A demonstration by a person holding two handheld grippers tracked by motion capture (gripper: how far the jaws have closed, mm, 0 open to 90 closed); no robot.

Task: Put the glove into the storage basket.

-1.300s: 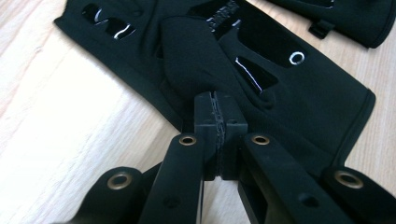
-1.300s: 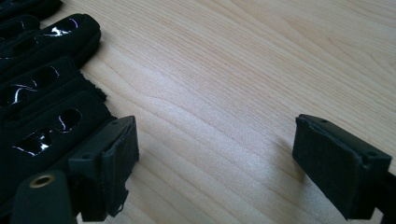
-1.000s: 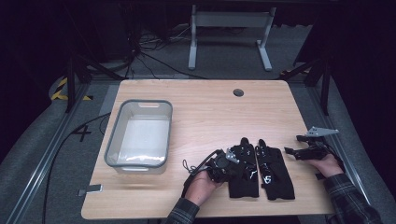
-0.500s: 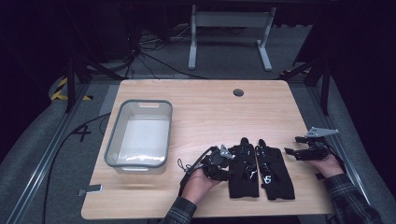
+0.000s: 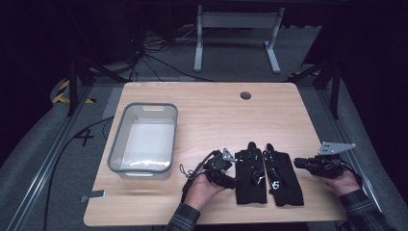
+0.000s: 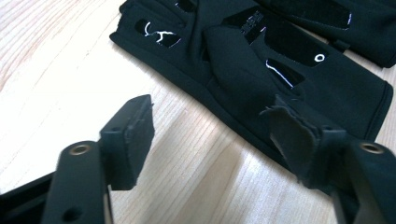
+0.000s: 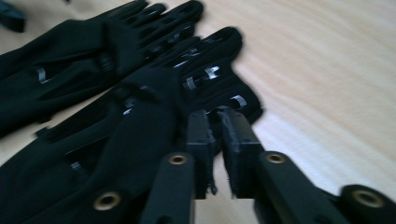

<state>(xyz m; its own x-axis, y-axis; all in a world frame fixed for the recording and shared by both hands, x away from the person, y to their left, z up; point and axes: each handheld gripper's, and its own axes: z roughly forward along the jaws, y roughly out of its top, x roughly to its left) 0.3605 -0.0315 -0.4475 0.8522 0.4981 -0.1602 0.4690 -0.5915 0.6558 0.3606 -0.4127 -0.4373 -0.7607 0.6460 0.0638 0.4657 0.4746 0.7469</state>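
High view: two black gloves (image 5: 269, 173) flat side by side at the table's (image 5: 216, 115) near edge, between my grippers; clear bin (image 5: 144, 139) left.
Left gripper view: my left gripper (image 6: 215, 130), jaws apart, beside the nearer glove's cuff.
Right gripper view: my right gripper (image 7: 218, 140), jaws nearly together, empty, at the gloves' fingers.

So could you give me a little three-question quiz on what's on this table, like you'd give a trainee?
1. True or false: the two black gloves lie side by side on the table, outside the clear bin.
2. Which gripper has its fingers spread wide: (a) the left gripper or (b) the right gripper?
3. Fill in: the left gripper sits beside the glove nearer the ____.

Key: 1 true; 2 a, the right gripper's fingers are close together with nothing between them; 3 bin.
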